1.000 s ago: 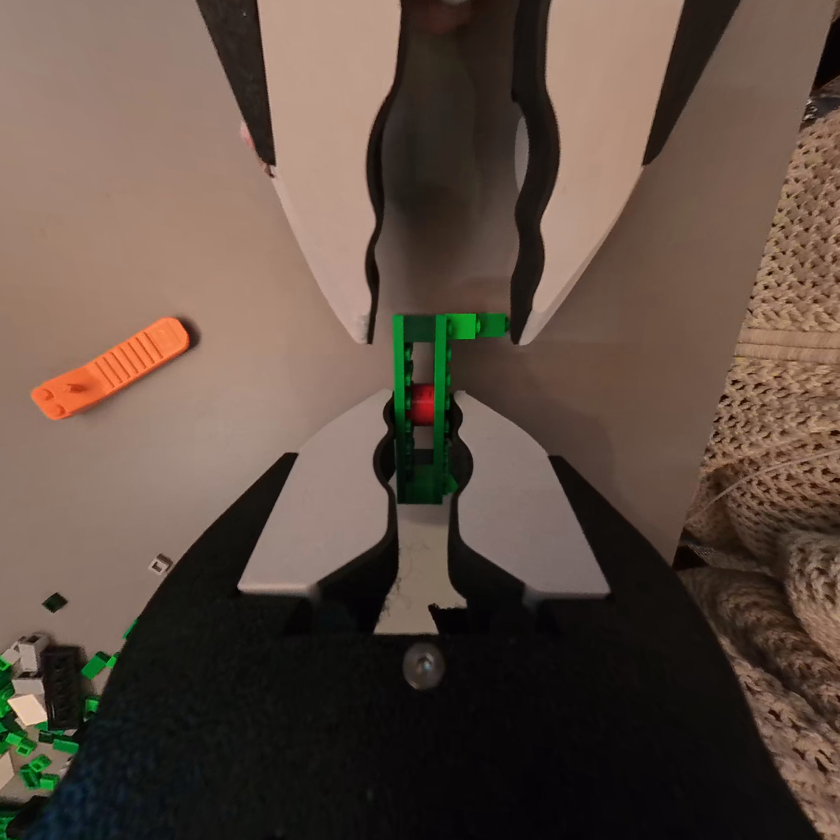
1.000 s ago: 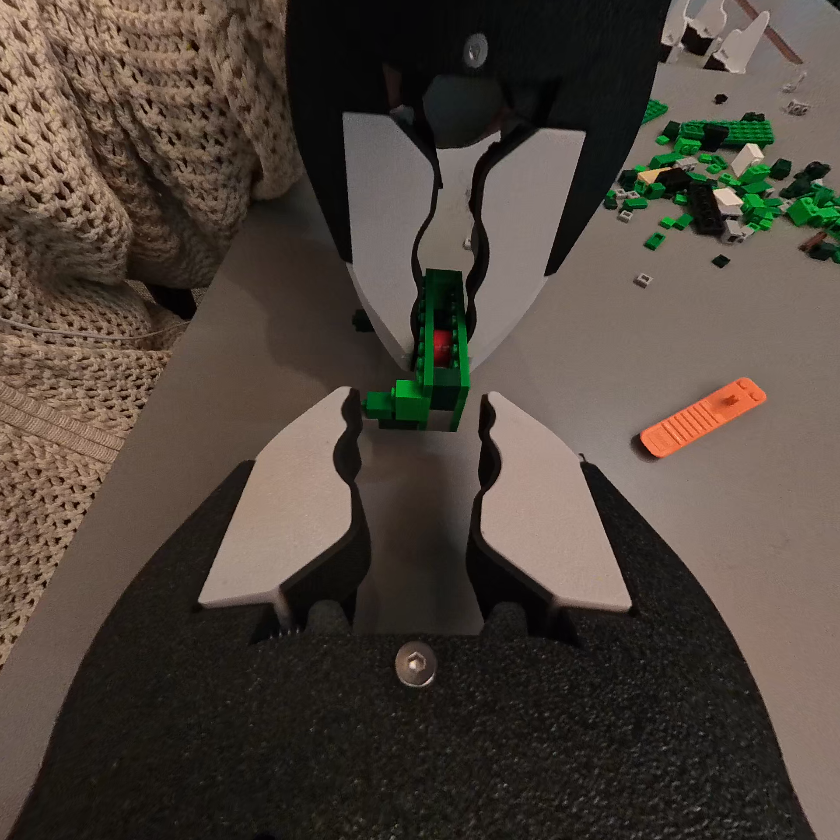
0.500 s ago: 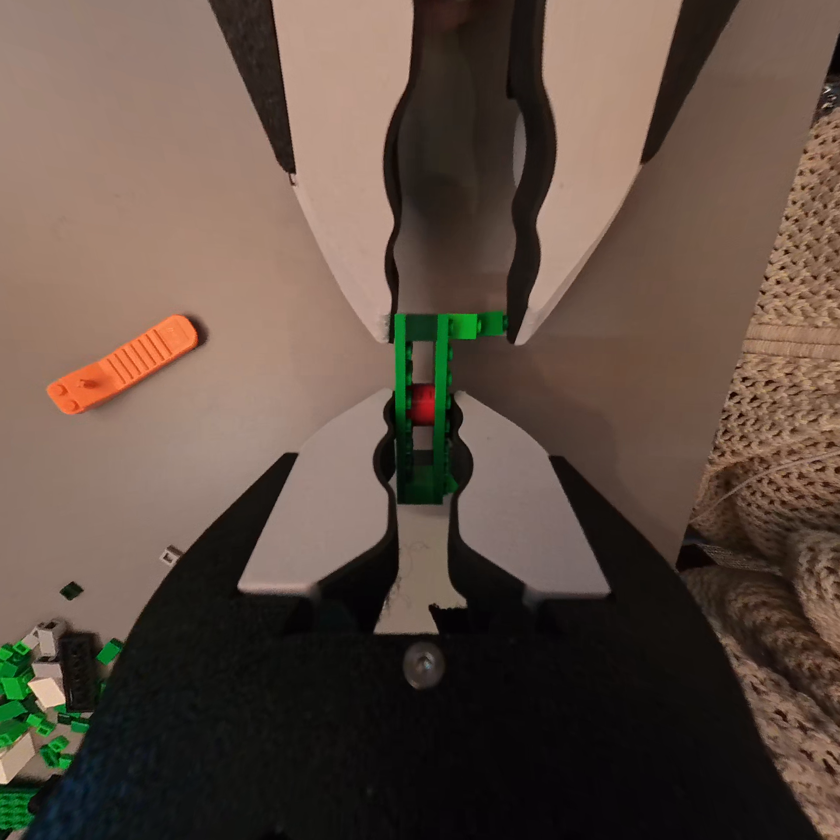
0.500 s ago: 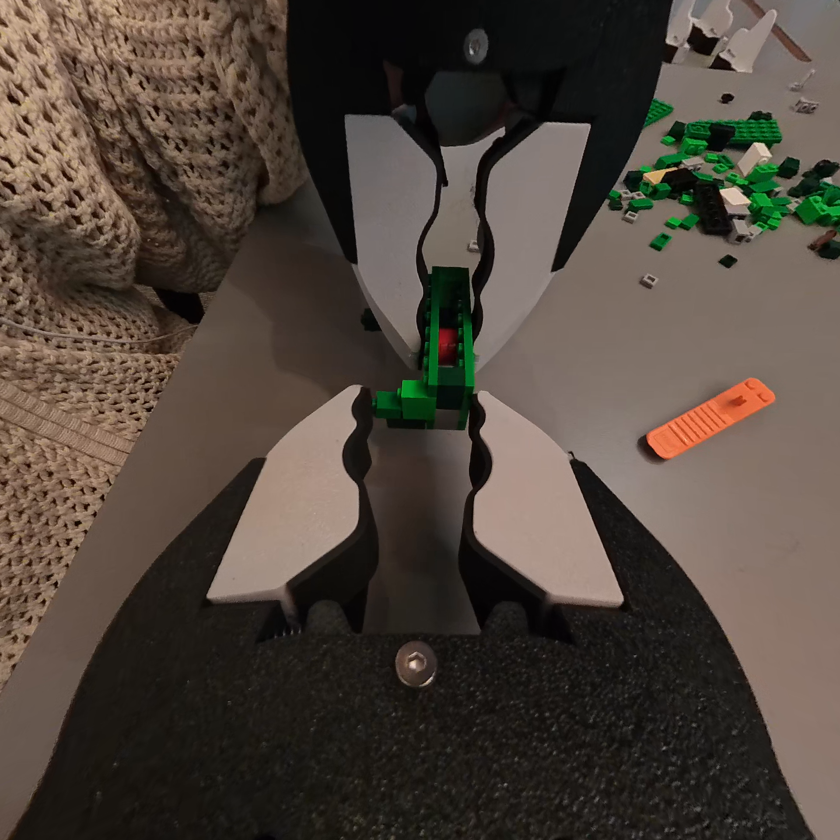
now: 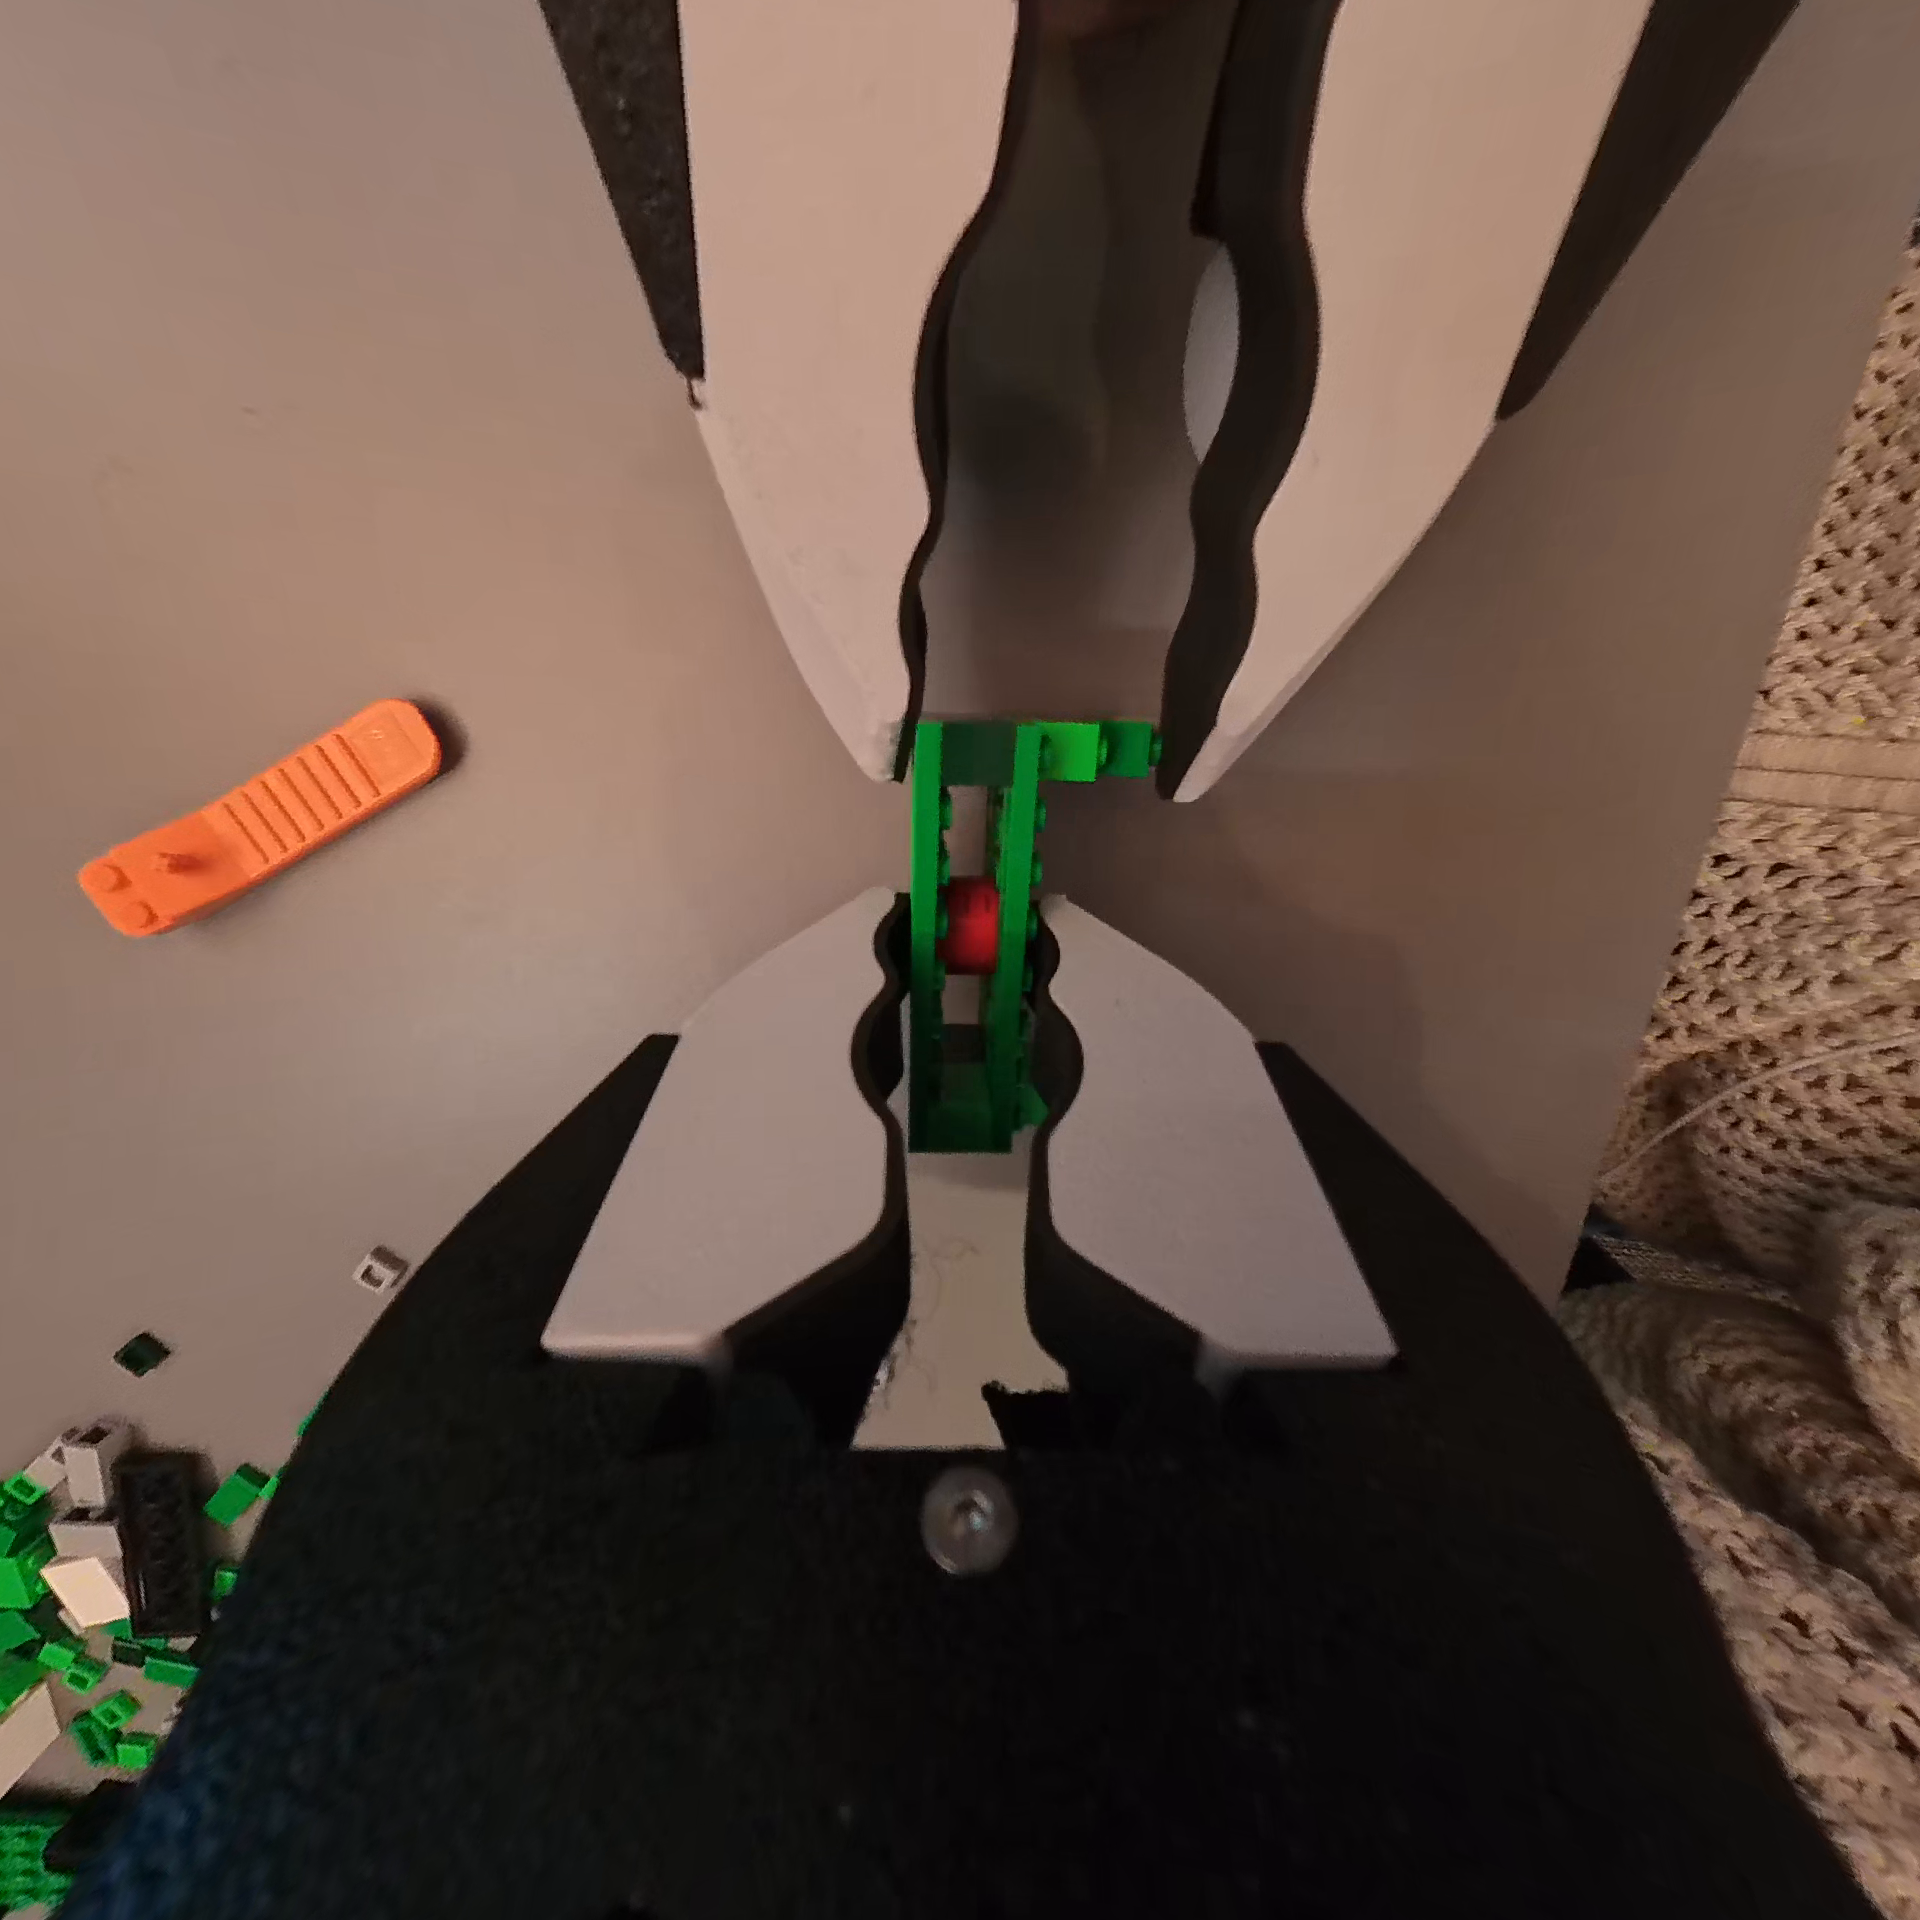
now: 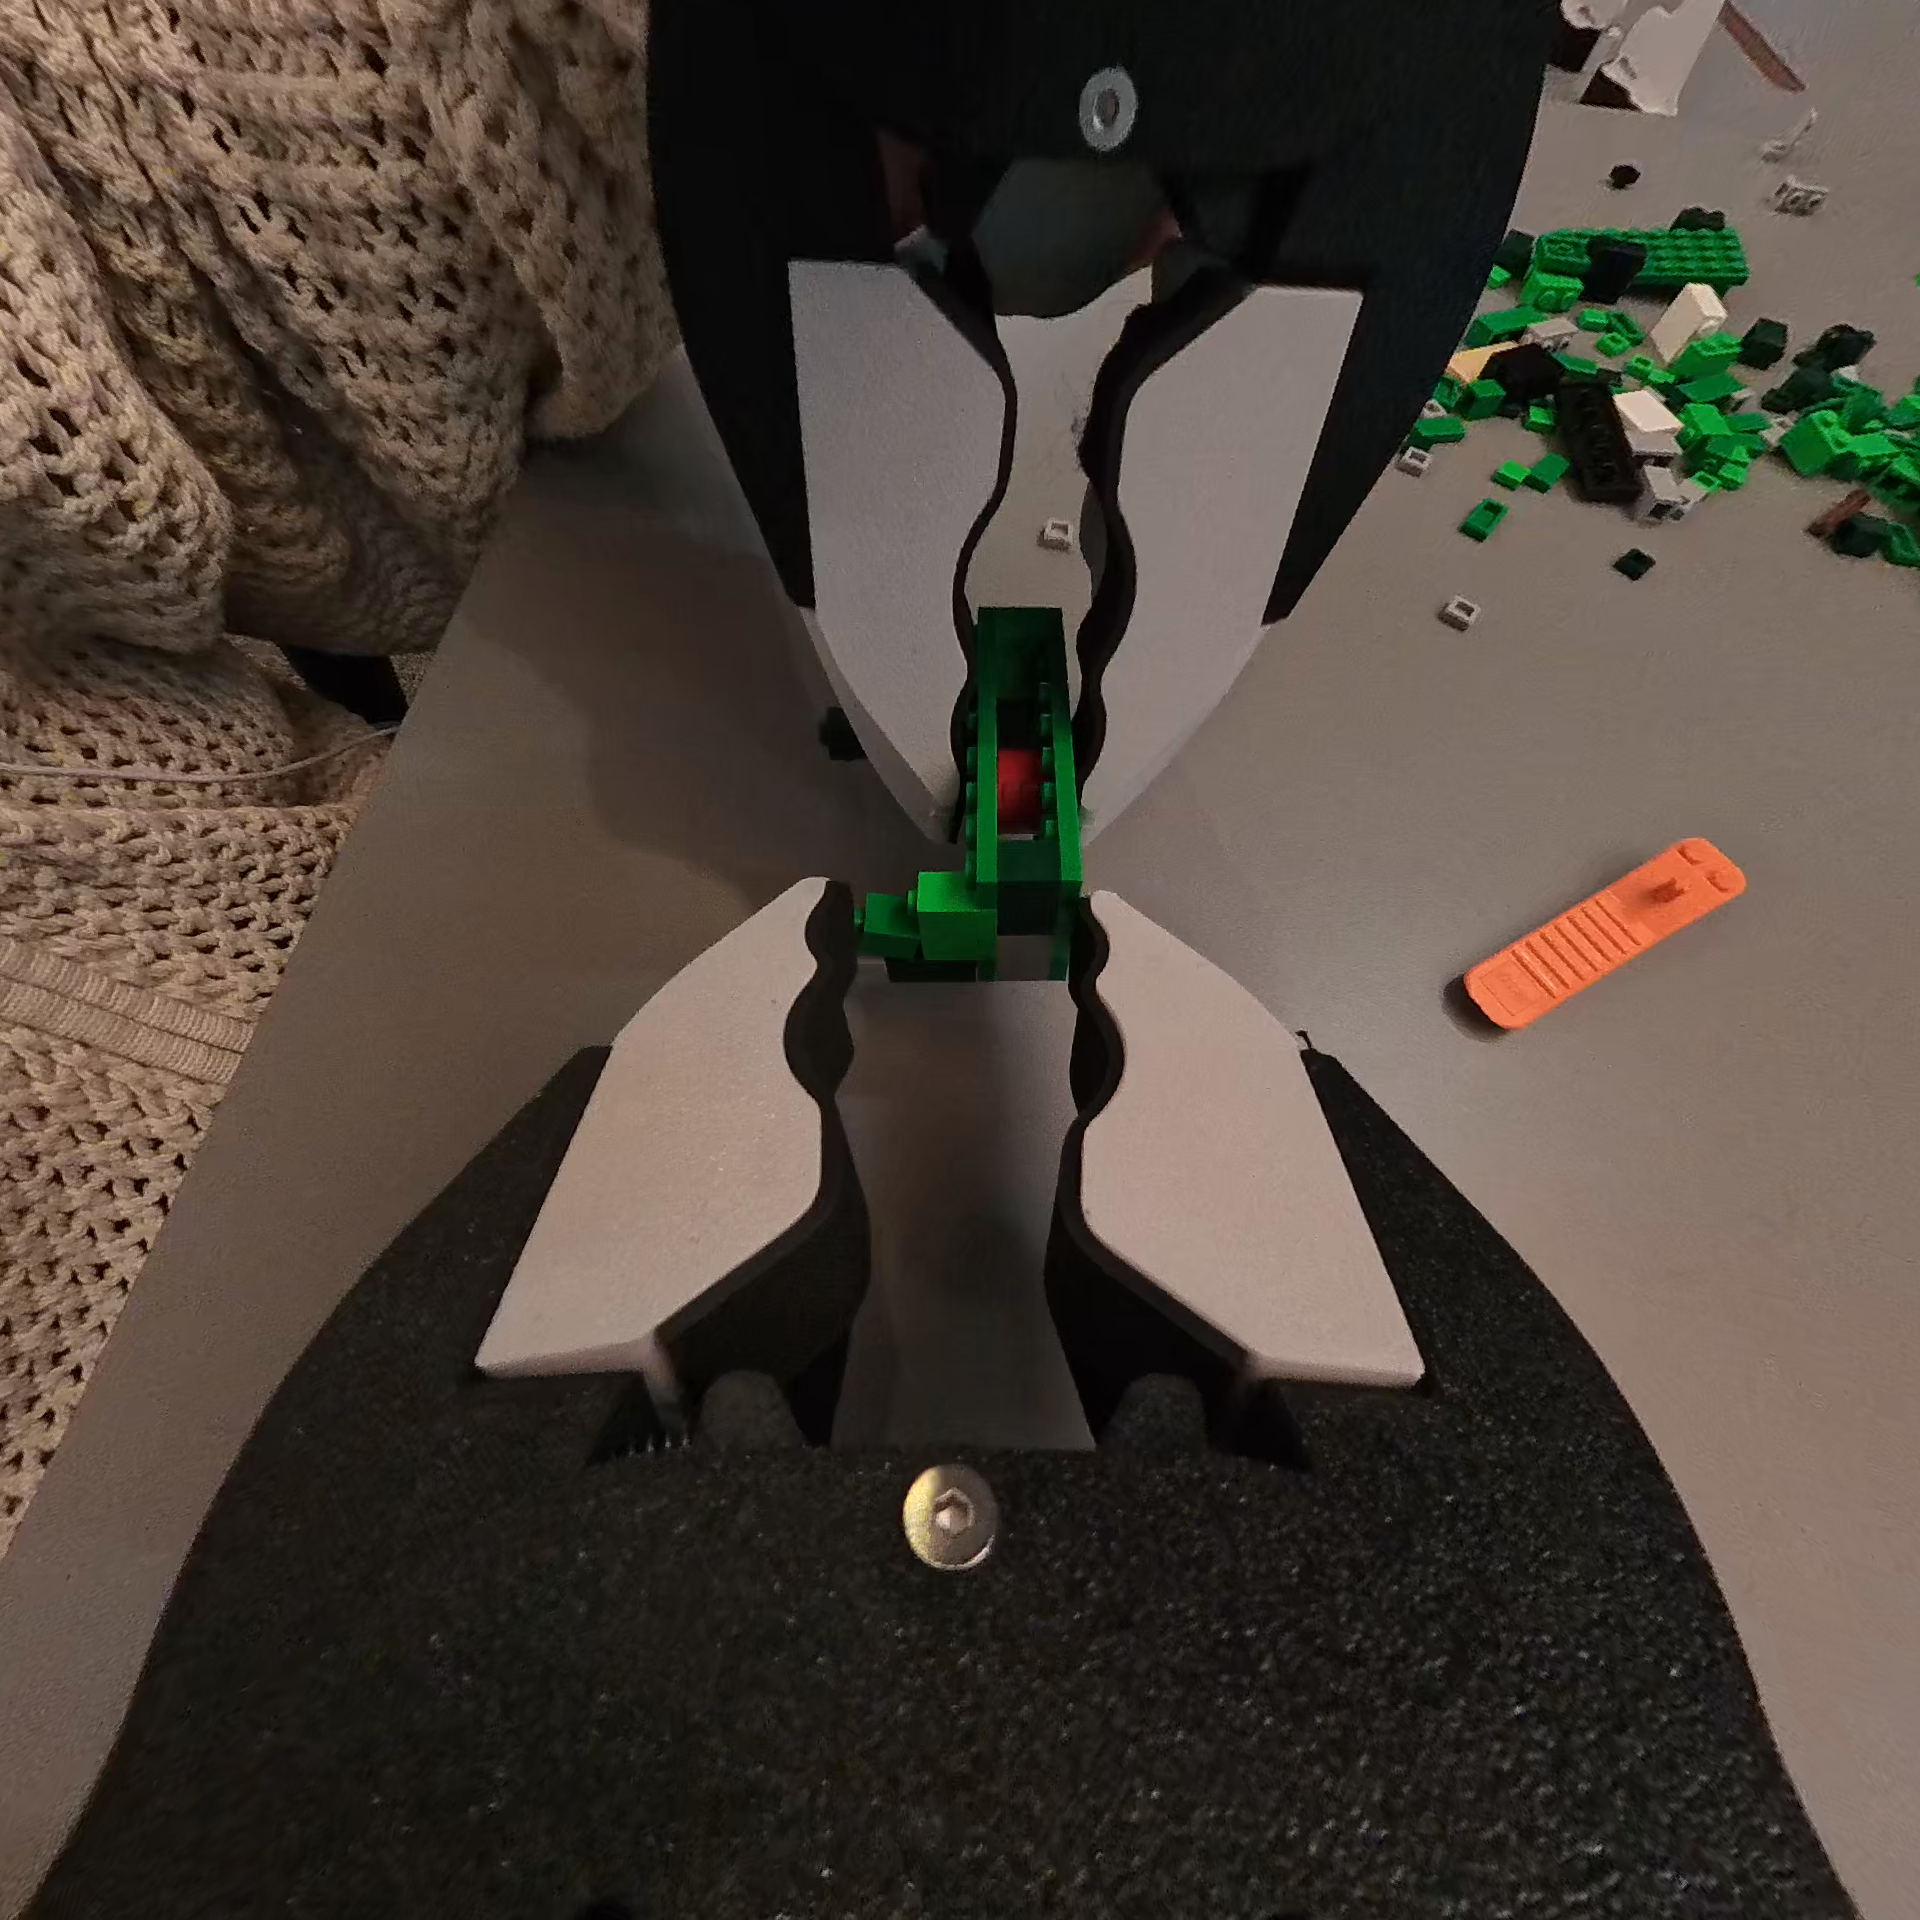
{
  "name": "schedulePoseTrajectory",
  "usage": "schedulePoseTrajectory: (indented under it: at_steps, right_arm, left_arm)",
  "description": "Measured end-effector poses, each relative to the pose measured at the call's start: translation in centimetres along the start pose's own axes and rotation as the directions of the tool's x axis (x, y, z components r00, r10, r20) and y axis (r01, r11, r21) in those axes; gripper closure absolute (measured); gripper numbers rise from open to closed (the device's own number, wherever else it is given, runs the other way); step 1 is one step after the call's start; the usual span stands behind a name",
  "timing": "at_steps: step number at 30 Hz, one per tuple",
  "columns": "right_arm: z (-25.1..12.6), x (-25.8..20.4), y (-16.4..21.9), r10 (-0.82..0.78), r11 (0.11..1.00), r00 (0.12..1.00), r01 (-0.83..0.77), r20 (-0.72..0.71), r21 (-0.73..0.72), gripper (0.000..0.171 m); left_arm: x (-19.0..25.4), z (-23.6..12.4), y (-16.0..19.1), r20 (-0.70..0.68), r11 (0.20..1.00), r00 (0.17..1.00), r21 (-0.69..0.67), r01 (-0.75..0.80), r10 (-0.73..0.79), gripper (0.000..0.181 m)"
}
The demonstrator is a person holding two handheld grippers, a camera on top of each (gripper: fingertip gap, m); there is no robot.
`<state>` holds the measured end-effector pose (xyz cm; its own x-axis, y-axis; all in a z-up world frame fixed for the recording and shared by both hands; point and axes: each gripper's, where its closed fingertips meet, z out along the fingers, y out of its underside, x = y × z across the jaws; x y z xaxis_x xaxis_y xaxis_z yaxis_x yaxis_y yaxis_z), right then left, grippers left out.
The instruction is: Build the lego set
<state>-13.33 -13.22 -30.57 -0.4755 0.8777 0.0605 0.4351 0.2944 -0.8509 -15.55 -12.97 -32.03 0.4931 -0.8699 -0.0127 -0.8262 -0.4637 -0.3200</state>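
A narrow green lego assembly (image 5: 928,997) with a red round piece (image 5: 971,925) inside it is held above the grey table (image 5: 312,416). My left gripper (image 5: 971,914) is shut on its near half. My right gripper (image 5: 1034,769) faces it from the far side. In the right wrist view, my right gripper (image 6: 961,914) has its fingertips touching both sides of the assembly's end (image 6: 1023,873), one on the small green side stub (image 6: 940,920). The left gripper (image 6: 1023,810) shows beyond it, clamped on the far half.
An orange brick separator (image 5: 260,821) lies on the table; it also shows in the right wrist view (image 6: 1605,935). A pile of loose green, black and white bricks (image 6: 1683,405) lies at the far right. A beige knit blanket (image 6: 208,312) hangs past the table's edge.
My right gripper's fingers have narrowed from a wide gap until they touch the end of the assembly. The left gripper has kept its hold.
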Motion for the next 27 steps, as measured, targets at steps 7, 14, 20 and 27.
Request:
schedulePoseTrajectory:
  at_steps: [7, 14, 20, 27]
  right_arm:
    - [0.0, 0.1, -0.6, -0.025, 0.999, 0.999, 0.026, -0.022, 0.041, 0.127]
    - [-0.1, -0.3, -0.8, -0.037, 0.998, 0.999, 0.038, -0.006, 0.050, 0.111]
    - [-0.4, 0.7, -0.5, -0.010, 0.999, 0.999, 0.011, -0.040, 0.048, 0.112]
    - [-1.5, 2.9, -0.9, 0.057, 0.992, 0.991, -0.043, -0.118, 0.121, 0.119]
  left_arm:
    - [0.1, 0.0, -0.1, -0.016, 0.999, 0.999, 0.046, -0.028, 0.029, 0.162]
    - [-0.7, 0.5, 0.9, -0.007, 0.995, 0.999, 0.096, -0.040, 0.040, 0.162]
    - [-1.2, 0.6, 1.9, -0.021, 0.997, 0.999, 0.058, 0.047, -0.046, 0.162]
    - [-1.5, 0.9, 2.5, -0.015, 0.993, 0.993, -0.011, 0.117, -0.117, 0.160]
